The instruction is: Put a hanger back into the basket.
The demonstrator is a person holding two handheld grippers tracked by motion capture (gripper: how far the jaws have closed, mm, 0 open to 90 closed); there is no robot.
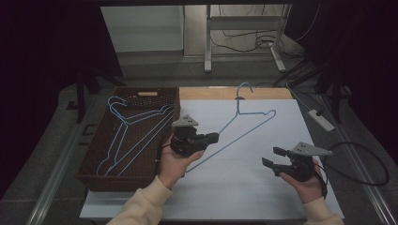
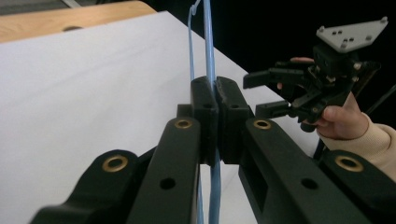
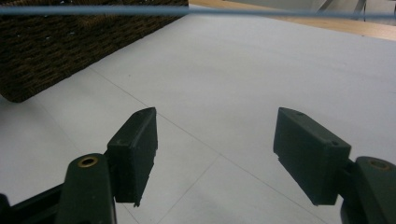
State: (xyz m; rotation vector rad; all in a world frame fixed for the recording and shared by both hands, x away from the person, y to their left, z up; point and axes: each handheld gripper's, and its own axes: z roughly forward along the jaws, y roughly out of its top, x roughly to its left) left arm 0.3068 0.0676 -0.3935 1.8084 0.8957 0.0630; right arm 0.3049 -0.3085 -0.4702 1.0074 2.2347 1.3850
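Left tool (image 1: pixel 213 137): two black jaws clamped tight on the blue wire hanger (image 1: pixel 244 125), gripping its long straight bottom bar near the lower left corner. In the left gripper view the wire (image 2: pixel 209 56) runs straight between the pressed pads and out above and below them. A grey three-cornered plate (image 1: pixel 185 121) sits on top of this tool; a hand in a cream sleeve (image 1: pixel 143 206) holds it from below.

Right tool (image 1: pixel 273 157): jaws spread wide, nothing between them. In the right gripper view the two pads (image 3: pixel 135 149) stand well apart over bare white sheet, with the hanger's wire (image 3: pixel 280 14) crossing blurred along the top edge. Held in the other hand at the right side of the surface, well apart from the hanger.

Blue wire hanger: one item, over the white surface (image 1: pixel 263 187), hook (image 1: pixel 244 88) pointing to the far edge near a wooden strip (image 1: pixel 211 93). Whether its far end rests on the sheet cannot be told.

Brown woven basket (image 1: pixel 89 159): rectangular, standing just beside the surface on the left. Contents: more blue wire hangers (image 1: pixel 126 136), overlapping, hooks toward the far end.

Background: pale floor, metal table legs (image 1: pixel 207 37), dark cables, a white power strip (image 1: pixel 321 120) to the right.
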